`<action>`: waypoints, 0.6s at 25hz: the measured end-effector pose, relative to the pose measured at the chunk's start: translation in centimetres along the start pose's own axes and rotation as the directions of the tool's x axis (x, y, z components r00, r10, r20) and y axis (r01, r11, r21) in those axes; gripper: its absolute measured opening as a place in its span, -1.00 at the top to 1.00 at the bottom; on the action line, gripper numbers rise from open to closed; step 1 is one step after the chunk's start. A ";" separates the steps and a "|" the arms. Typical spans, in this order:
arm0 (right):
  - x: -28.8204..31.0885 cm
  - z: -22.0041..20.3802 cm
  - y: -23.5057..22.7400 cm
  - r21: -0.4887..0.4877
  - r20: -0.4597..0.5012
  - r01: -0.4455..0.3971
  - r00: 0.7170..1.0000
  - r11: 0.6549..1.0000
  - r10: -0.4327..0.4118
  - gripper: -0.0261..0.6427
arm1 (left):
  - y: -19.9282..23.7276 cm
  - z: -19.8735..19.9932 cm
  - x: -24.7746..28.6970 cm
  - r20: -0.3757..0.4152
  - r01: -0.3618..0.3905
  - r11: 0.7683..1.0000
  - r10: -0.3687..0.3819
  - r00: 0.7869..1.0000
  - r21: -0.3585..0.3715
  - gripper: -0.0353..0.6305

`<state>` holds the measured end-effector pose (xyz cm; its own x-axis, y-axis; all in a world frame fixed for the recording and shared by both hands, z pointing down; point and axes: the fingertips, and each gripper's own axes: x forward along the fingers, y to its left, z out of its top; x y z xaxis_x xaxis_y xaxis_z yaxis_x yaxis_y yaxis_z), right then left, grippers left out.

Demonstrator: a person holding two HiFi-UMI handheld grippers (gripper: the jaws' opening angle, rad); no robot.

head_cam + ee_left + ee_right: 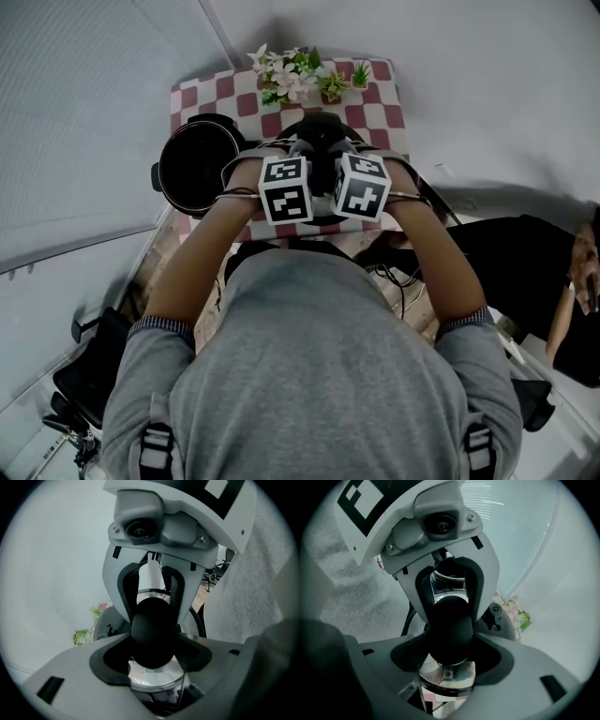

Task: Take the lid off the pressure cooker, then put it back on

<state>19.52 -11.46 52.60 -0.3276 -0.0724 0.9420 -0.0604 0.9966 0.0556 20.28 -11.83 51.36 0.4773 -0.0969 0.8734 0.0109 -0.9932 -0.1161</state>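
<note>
Counter: a small counter under a red-and-white checked cloth sits at the upper centre of the head view against pale walls. Potted flowers line its far edge, out of the working area.
Pot: the pressure cooker pot stands at the cloth's left edge, uncovered, with its dark inside showing. Its mouth is free to take the lid back.
Left side: the left hand-held gripper points steeply down. Its jaws stand wide but are clamped on the black knob, which fills the notch between its pads.
Lid: the shiny lid hangs under that knob, just right of the pot and over the checks. I cannot tell whether it touches the cloth.
Right side: the right hand-held gripper meets the knob from the opposite side and is likewise closed on it, nose to nose with its partner.
Reason for the double grip: probably that two opposed clamps on one round knob stop a heavy lid from tipping or spinning.
Stage: the lid is off and refitting is not yet done. It likely needs to be centred level over the pot's rim.
Right edge: another person's arm is well apart from the work.
</note>
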 end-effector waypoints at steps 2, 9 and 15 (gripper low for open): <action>0.5 -0.8 0.4 0.004 -0.006 -0.003 1.000 1.000 0.003 0.06 | -0.4 0.2 0.9 -0.001 0.008 1.000 -0.008 1.000 -0.002 -0.01; 1.9 -2.7 1.4 0.015 -0.022 -0.028 0.999 0.999 0.028 0.06 | -1.6 0.4 3.6 0.008 0.019 0.999 -0.019 1.000 -0.025 -0.02; 4.8 -4.4 2.4 0.023 -0.029 -0.044 0.999 0.999 0.045 0.06 | -2.8 -0.7 6.5 -0.009 0.035 0.999 -0.035 0.999 -0.036 -0.02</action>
<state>21.96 -9.23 58.74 -0.3025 -0.0265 0.9528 -0.0675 0.9977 0.0063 22.79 -9.76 57.70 0.4682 -0.0624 0.8814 -0.0044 -0.9977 -0.0683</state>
